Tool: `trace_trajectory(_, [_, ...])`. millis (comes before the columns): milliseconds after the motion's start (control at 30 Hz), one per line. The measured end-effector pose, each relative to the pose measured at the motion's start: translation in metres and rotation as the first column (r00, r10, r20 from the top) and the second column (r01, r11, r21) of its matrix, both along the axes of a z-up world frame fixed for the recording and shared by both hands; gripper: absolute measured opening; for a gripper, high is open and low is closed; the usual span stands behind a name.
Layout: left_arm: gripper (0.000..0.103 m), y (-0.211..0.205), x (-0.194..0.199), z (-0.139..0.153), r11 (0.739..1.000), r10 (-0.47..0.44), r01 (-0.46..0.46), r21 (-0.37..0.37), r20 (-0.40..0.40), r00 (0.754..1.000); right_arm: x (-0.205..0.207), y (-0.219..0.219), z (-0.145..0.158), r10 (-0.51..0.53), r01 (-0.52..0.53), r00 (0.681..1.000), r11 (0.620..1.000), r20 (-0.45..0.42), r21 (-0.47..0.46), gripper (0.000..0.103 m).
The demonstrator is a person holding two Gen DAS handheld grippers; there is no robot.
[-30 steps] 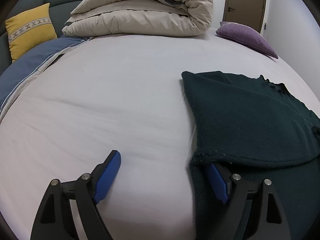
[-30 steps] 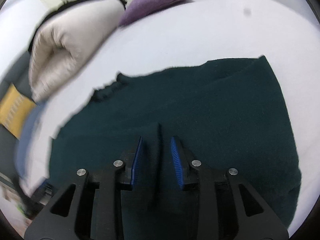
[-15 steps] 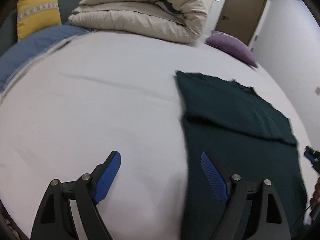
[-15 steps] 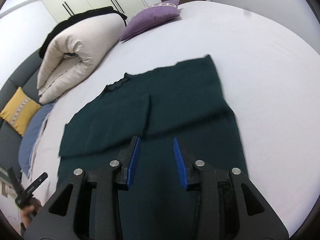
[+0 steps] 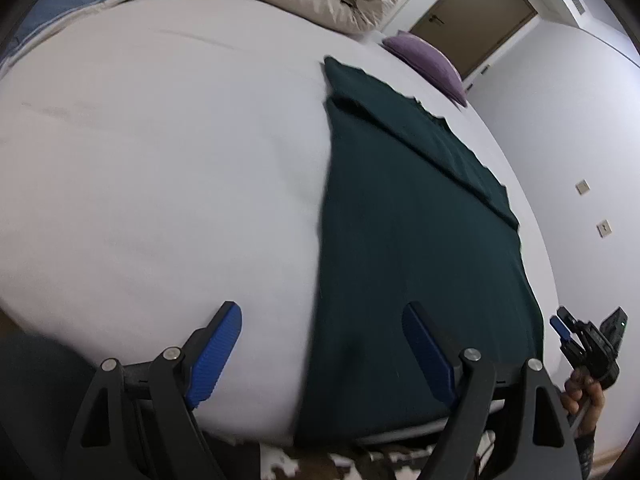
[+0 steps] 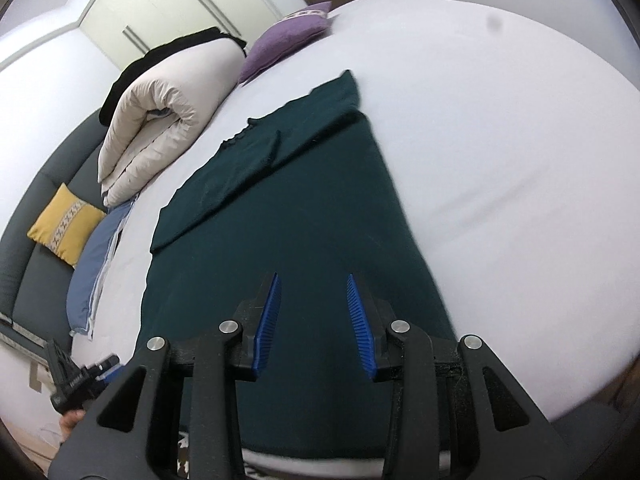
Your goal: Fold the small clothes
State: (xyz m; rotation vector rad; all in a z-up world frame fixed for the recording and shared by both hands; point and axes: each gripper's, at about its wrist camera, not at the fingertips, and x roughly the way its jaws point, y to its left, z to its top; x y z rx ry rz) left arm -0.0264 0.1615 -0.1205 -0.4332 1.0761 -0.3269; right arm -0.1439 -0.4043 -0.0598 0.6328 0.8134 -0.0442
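A dark green garment (image 5: 408, 240) lies flat on a white-sheeted bed (image 5: 160, 168), its near hem at the bed's near edge and its far end folded back on itself, the sleeves laid across the body below a frilled neckline. The left gripper (image 5: 322, 354) hangs above the garment's left edge with its blue-padded jaws spread wide, one finger over bare sheet, the other over the cloth, gripping nothing. The right gripper (image 6: 314, 322) hovers over the near middle of the garment, its jaws parted to a moderate gap and empty; whether the pads graze the fabric cannot be told. At the far end of the bed sit a rolled beige duvet (image 6: 160, 120) and a purple cushion (image 6: 288, 36); to the far left, a yellow cushion (image 6: 64, 224) rests against a dark grey headboard (image 6: 36, 200), beside a blue pillow (image 6: 94, 260).
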Motion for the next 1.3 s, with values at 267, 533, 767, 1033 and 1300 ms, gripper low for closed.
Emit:
trace_trajectory(267, [0.083, -0.001, -0.013, -0.013, 0.993, -0.043, 0.034, -0.11, -0.076, 0.996, -0.041, -0.023, -0.005, -0.038, 0.038, 0.999, 0.997, -0.001, 0.062, 0.037])
trace_trajectory(533, [0.074, 0.004, -0.009, -0.023, 0.983, -0.07, 0.049, -0.177, -0.112, 0.991, -0.059, -0.047, -0.012, -0.061, 0.062, 0.998, 0.989, -0.007, 0.136, 0.05])
trace_trajectory(767, [0.068, 0.014, -0.01, -0.029, 0.963, -0.08, 0.034, -0.266, -0.161, 0.984, -0.063, -0.06, -0.028, -0.061, 0.07, 0.997, 0.976, -0.047, 0.205, 0.05])
trace_trajectory(1033, [0.067, 0.017, -0.01, -0.035, 0.943, -0.096, 0.024, -0.332, -0.202, 0.975, -0.069, -0.08, -0.035, -0.083, 0.096, 0.995, 0.959, -0.059, 0.267, 0.05])
trace_trajectory(1300, [0.061, 0.013, -0.008, -0.034, 0.945, -0.107, 0.033, -0.326, -0.21, 0.972, -0.074, -0.095, -0.048, -0.081, 0.108, 0.992, 0.941, -0.096, 0.322, 0.051])
